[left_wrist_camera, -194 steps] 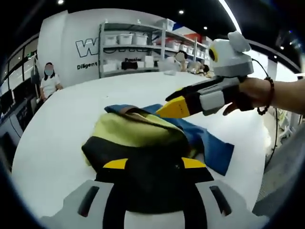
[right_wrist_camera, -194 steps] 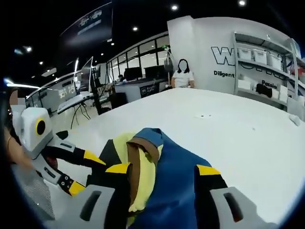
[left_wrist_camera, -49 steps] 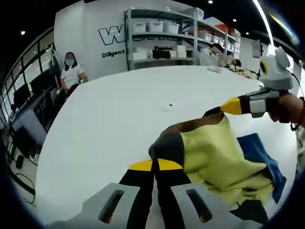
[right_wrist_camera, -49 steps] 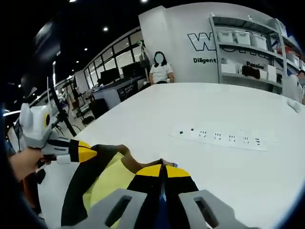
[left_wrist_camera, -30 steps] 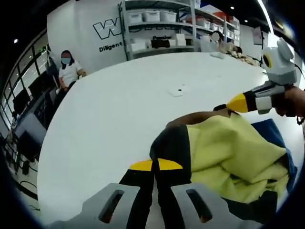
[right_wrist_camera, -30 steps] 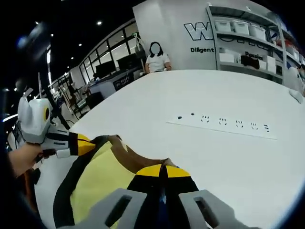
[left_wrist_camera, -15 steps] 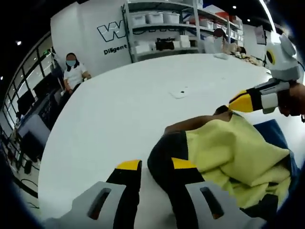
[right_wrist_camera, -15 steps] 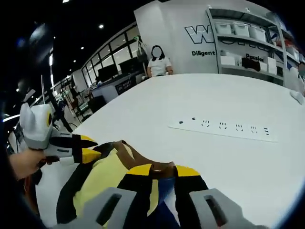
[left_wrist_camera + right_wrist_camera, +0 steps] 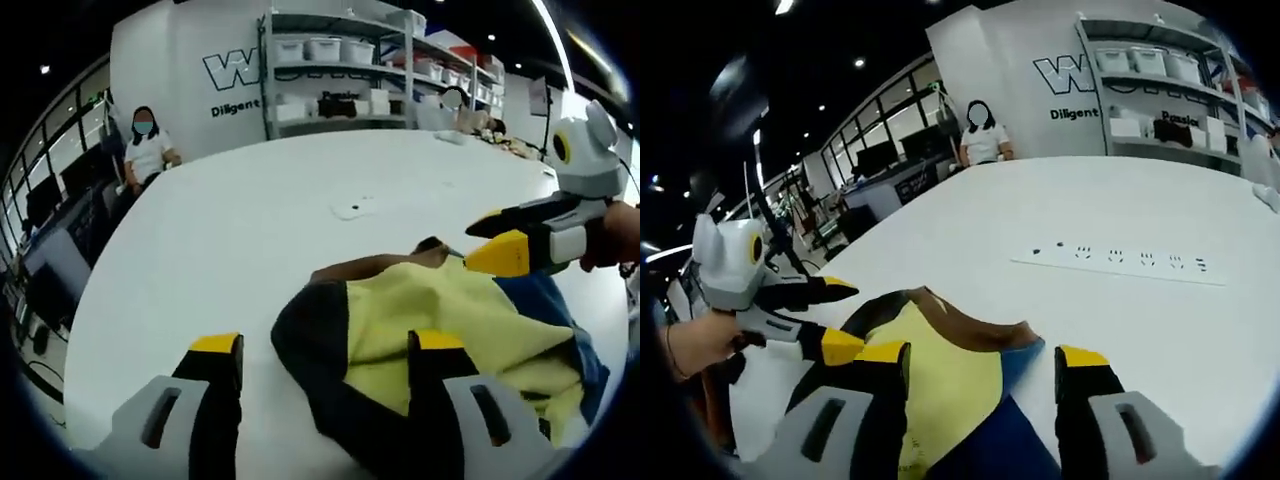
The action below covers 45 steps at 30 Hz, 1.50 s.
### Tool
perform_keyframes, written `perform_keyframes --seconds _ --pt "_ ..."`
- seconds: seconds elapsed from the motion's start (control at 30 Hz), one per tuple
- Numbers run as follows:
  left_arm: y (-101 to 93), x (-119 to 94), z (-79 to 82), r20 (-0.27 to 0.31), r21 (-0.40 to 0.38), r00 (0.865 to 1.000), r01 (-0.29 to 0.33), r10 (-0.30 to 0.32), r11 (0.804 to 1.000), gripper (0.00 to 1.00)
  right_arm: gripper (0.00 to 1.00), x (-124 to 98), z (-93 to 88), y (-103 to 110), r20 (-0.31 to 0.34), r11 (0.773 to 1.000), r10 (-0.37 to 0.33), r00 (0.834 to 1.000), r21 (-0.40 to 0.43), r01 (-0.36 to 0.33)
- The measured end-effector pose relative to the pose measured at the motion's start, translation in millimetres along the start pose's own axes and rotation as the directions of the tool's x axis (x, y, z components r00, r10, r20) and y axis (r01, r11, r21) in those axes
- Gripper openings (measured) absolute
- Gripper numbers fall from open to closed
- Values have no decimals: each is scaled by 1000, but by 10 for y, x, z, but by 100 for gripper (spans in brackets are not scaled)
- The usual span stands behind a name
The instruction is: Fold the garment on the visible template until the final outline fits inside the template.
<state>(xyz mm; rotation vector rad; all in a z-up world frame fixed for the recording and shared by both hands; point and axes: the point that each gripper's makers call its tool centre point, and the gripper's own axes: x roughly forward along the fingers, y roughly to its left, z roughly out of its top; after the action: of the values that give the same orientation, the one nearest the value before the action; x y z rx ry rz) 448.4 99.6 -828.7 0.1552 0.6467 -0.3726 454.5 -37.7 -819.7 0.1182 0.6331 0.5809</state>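
The garment point(image 9: 440, 310) lies bunched on the white table point(image 9: 250, 250): yellow cloth with black edges, a brown trim and a blue part at the right. My left gripper point(image 9: 328, 345) stands open, its jaws straddling the garment's black near corner with nothing pinched. My right gripper point(image 9: 478, 240) comes in from the right, open, just above the brown trim. In the right gripper view the right gripper point(image 9: 980, 355) is open over the yellow garment point(image 9: 940, 385). There the left gripper point(image 9: 845, 317) is held by a hand at the left, open beside the cloth.
A white power strip point(image 9: 1120, 262) lies flat on the table beyond the garment. Shelves with bins point(image 9: 340, 80) stand behind the table, and a person point(image 9: 148, 150) sits at the far left. The table's edge point(image 9: 80, 330) curves close on my left.
Both grippers were shut on the garment's edge a second ago; both have opened and let it go. The cloth has settled onto the table.
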Motion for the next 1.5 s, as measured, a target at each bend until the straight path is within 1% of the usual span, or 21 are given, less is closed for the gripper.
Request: perform_keyframes --seconds 0.07,0.13,0.2,0.27,0.37,0.47,0.57,0.63,0.67,0.77,0.93,1.03,1.17,1.23,1.27,1.33,1.4,1.5 --pt "-44 -24 -9 4 8 1000 9 -9 1000 72 66 -25 -28 27 -4 1000 9 1000 -2 -9" --pt "-49 -38 -14 6 21 1000 3 -3 1000 76 69 -51 -33 54 6 1000 19 1000 -6 -19" --pt "-28 -23 4 11 8 1000 11 -11 1000 79 73 -71 -51 75 5 1000 26 1000 1 -26" --pt "-57 -41 0 17 -10 1000 23 -22 1000 81 78 -83 -61 95 11 999 34 999 5 -34" --pt "-96 -71 -30 17 -8 999 28 -28 1000 81 79 -112 -117 121 -11 999 43 999 -3 -43" --pt "-150 -103 -78 10 -8 999 45 -45 999 81 81 -160 -187 151 -35 999 52 998 19 -51" --pt "-181 -164 -128 4 -8 999 44 -44 999 79 79 -229 -249 178 -37 999 47 998 10 -47" --pt "-187 -202 -152 4 -11 999 41 -41 999 77 78 -293 -333 208 -51 999 46 998 1 -46" --pt "-206 -240 -171 13 -20 999 43 -42 999 77 77 -314 -355 218 -52 999 46 998 -2 -46" --pt "-245 -279 -232 3 -19 999 48 -48 999 74 76 -373 -421 239 -61 999 41 997 -9 -42" --pt "-296 -363 -283 4 -34 999 54 -54 998 71 72 -469 -497 281 -68 999 38 997 -15 -39" --pt "-324 -438 -314 5 -43 998 56 -56 997 69 70 -533 -526 265 -73 999 33 997 -6 -34" --pt "-325 -513 -343 15 -62 998 57 -56 996 61 61 -623 -562 222 -70 1000 11 998 -6 -12" --pt "-342 -509 -371 6 -63 998 67 -66 996 57 58 -638 -594 195 -81 1000 0 997 -10 0" --pt "-368 -511 -412 -12 -77 997 77 -79 994 56 57 -656 -618 197 -91 1000 -4 996 -10 3" --pt "-386 -519 -431 -16 -93 996 83 -85 992 51 52 -679 -639 206 -95 1000 -11 995 -26 9" --pt "-401 -530 -454 -22 -99 996 87 -89 991 44 44 -694 -667 201 -107 998 -22 994 -52 16" --pt "-442 -541 -516 -47 -110 993 102 -108 989 35 39 -702 -692 215 -114 997 -27 993 -73 19"
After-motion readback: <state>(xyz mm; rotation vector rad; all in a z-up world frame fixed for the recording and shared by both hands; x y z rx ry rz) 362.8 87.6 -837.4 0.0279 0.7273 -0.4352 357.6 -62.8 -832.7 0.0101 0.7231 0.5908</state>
